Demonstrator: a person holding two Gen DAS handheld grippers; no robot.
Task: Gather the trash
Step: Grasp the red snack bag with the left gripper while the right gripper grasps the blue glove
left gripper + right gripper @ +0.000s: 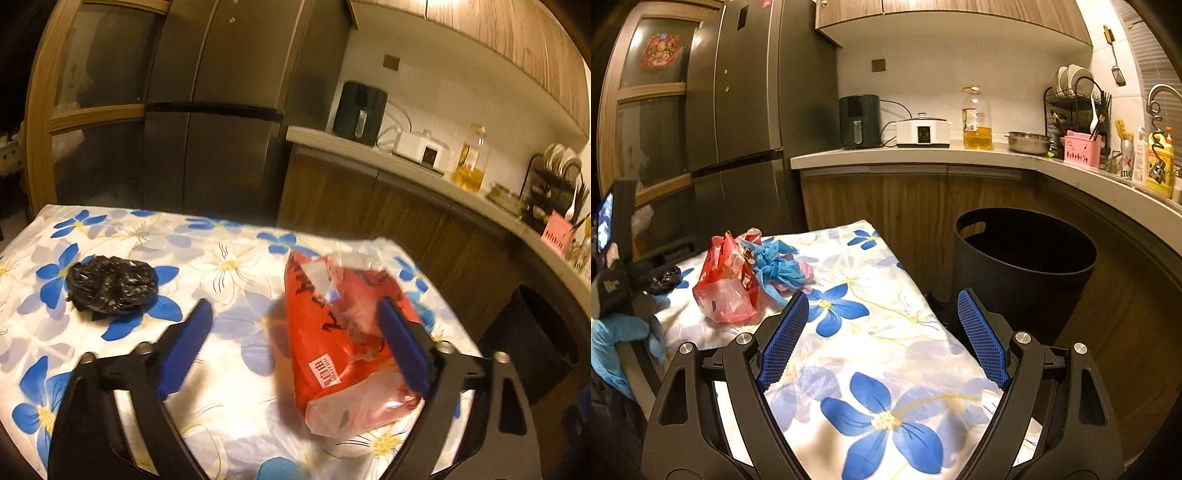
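Three trash items: red plastic bag (347,343), crumpled black bag (112,284), blue plastic wad (779,267); all lay on the floral tablecloth (886,332).
Bin: black trash bin (1023,266) stood on the floor just beside the table's right edge, mouth open, interior too dark to read.
Left gripper: left gripper (295,314) was wide apart and held nothing; the red bag sat partly between its jaws, hard against the right pad (402,343), well clear of the left pad.
Right gripper: right gripper (882,325) was wide apart and empty, over bare cloth between the trash and the bin.
Step in hand: judged to be the left-hand pick of the red bag.
Centring: bag was off to the right side of the gap; shifting the gripper right before closing would likely give an even bite.
Grip point: pinching a bunched fold looked safer than the slack, puffy film, which could slip out.
Risk: the blue wad touched the red bag's far side and could get dragged along; the tablecloth could also get nipped if the pads went too low.
Blur: left view was smeared, so exact pad contact was uncertain.
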